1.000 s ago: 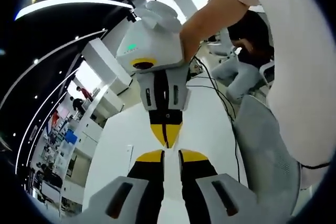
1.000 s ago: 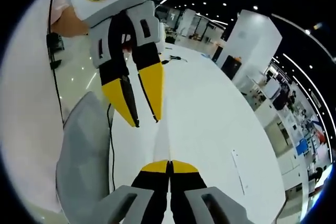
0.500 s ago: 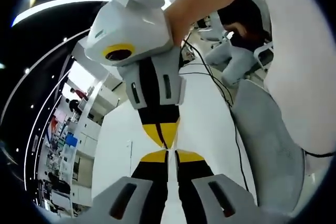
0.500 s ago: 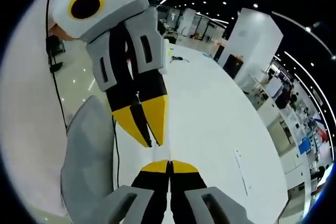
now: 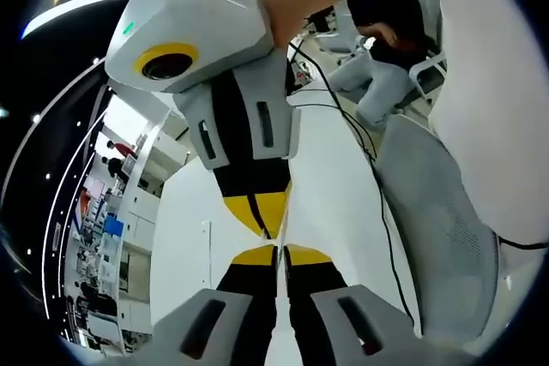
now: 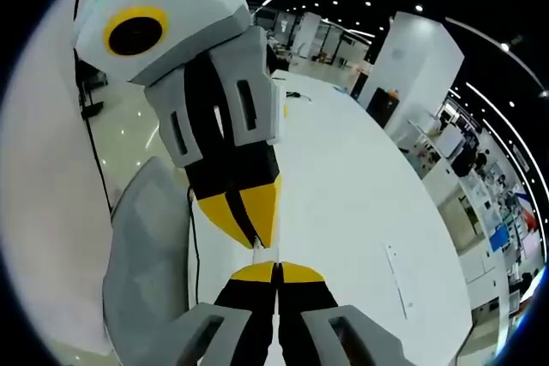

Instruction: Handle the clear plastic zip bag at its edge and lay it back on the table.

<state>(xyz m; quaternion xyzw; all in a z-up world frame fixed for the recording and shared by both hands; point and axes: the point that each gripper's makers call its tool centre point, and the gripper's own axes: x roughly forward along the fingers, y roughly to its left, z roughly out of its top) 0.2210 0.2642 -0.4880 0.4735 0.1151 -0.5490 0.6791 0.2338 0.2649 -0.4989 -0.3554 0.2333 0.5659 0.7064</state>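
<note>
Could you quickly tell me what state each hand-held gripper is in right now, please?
Left hand-held gripper: jaws shut; nothing visible between the yellow tips.
Right hand-held gripper: jaws shut; nothing visible between them either.

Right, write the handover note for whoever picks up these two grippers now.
Left hand-held gripper: jaws shut, tip to tip with the other.
Right hand-held gripper: jaws shut, held above the white table.
Clear zip bag: too clear to make out; I cannot tell whether either gripper holds its edge.
Done: nothing I can confirm.
Left: check for the bag between the tips, then lay it flat on the table and let go.
</note>
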